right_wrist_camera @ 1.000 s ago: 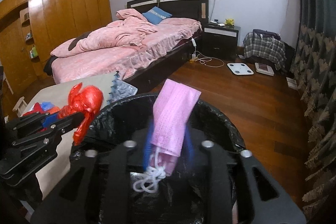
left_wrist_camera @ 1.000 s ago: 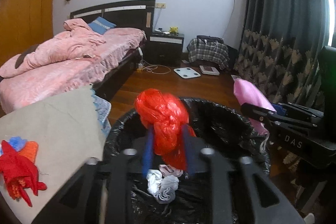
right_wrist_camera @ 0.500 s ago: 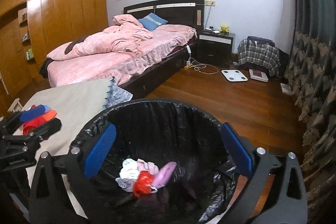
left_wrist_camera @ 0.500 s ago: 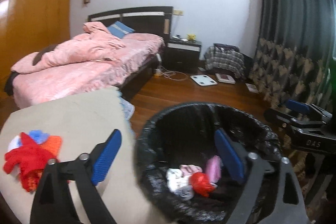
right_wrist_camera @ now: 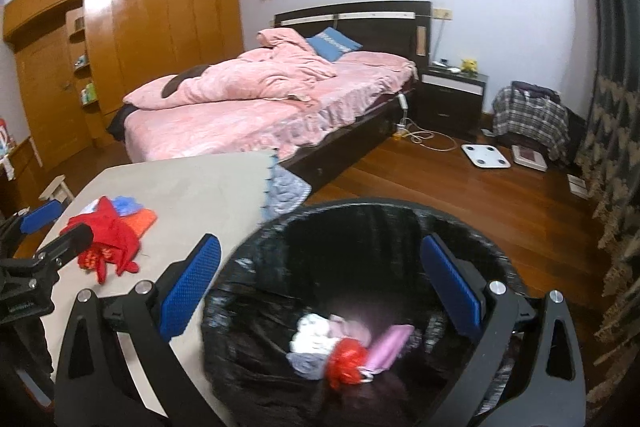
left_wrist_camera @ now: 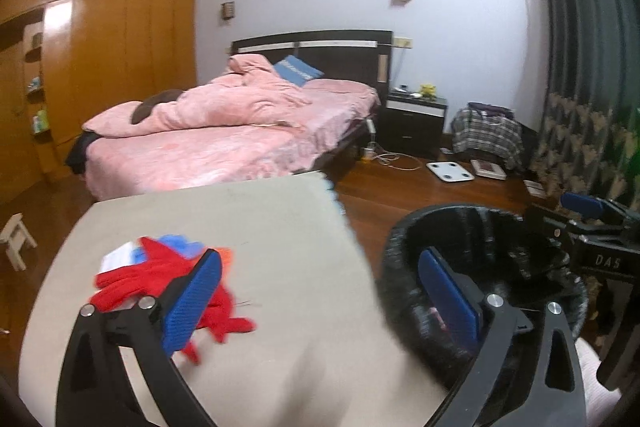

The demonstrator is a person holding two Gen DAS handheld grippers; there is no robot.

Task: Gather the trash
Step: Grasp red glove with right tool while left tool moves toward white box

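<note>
The trash (left_wrist_camera: 176,279), a red crumpled heap on the beige table (left_wrist_camera: 280,247), lies near the empty, wide-apart left gripper (left_wrist_camera: 320,297). The right gripper (right_wrist_camera: 320,287), also apart, hangs over the bin (right_wrist_camera: 304,227). A shallow pinch may leave loose pieces behind.

- The left gripper (left_wrist_camera: 320,301), a black plastic two-finger frame with cut-out triangular arms, carries blue textured rubber pads (left_wrist_camera: 193,301) on its fingers.
- Silver round screws (left_wrist_camera: 495,300) sit on the frame behind each pad.
- The right gripper (right_wrist_camera: 320,291) has the same black frame, with white "DAS" lettering (left_wrist_camera: 607,261) on its side.
</note>
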